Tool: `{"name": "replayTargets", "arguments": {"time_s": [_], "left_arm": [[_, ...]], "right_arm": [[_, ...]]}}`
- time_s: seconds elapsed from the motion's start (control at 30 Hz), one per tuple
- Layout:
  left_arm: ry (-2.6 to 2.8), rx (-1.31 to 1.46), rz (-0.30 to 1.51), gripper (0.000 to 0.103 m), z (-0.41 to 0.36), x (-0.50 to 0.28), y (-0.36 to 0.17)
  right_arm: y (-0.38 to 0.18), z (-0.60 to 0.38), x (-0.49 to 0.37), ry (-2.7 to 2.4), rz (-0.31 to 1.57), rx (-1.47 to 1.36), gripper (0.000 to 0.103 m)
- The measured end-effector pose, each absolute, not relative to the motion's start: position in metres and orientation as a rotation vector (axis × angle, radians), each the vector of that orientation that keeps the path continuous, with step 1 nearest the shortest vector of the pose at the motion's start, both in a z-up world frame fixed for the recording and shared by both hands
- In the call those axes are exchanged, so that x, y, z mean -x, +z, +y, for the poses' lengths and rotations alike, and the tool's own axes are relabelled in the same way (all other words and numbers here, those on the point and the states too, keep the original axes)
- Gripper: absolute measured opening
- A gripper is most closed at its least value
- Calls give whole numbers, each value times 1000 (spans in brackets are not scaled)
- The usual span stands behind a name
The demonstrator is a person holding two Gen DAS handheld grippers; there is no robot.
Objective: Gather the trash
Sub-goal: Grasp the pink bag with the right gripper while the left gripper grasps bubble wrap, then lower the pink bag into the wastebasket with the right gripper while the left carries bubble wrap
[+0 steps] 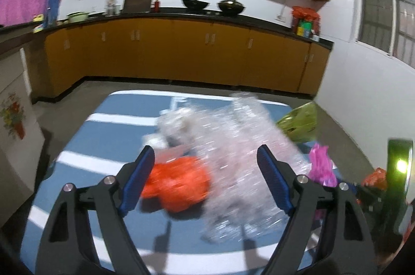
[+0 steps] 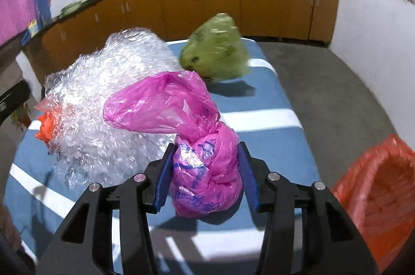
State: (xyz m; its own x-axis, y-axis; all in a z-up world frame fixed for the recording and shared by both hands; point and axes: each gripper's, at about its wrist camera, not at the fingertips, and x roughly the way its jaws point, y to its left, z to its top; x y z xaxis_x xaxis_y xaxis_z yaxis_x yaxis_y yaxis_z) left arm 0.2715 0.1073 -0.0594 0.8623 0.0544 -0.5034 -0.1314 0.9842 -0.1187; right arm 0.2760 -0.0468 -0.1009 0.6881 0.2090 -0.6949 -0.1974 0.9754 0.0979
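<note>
Right gripper point(image 2: 206, 171) clamps a knotted pink plastic bag point(image 2: 205, 176); left gripper point(image 1: 205, 176) gapes wide, empty, near crumpled clear bubble wrap point(image 1: 233, 158).

obstacles: bubble wrap point(image 2: 103, 98) heaped mid-table, touching orange bag point(image 1: 179, 187) and pink bag point(image 2: 205, 171); green bag point(image 2: 215, 49) at far right corner | free: bare blue-striped table point(image 1: 103, 135) on left side and near edge
</note>
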Motion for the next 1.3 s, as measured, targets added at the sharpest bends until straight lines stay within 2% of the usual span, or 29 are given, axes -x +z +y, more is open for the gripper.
{"name": "replayTargets", "arguments": {"time_s": [0.17,0.43,0.5,0.53,0.63,0.77,1.3], "left_arm": [[33,135,582,68,75,-310,-68],[54,75,706,65,44,-354,-97],[74,37,728,51,37,-360,-103],[76,30,733,36,36,-361,-104],[47,33,747,12,35,-363,-108],[5,38,715,8,32,-353,-106],[-158,37,560,7,11,-285,-59]], "right_arm": [[-98,-68,-259,197,771,-40,48],[-99,-90,-254,175,782,-77,49],[-100,-91,-255,176,785,-84,49],[-100,-92,-254,177,784,-86,49],[-100,-94,-253,179,781,-94,49],[-98,-97,-251,173,773,-108,49],[-68,-126,-223,122,679,-138,48]]}}
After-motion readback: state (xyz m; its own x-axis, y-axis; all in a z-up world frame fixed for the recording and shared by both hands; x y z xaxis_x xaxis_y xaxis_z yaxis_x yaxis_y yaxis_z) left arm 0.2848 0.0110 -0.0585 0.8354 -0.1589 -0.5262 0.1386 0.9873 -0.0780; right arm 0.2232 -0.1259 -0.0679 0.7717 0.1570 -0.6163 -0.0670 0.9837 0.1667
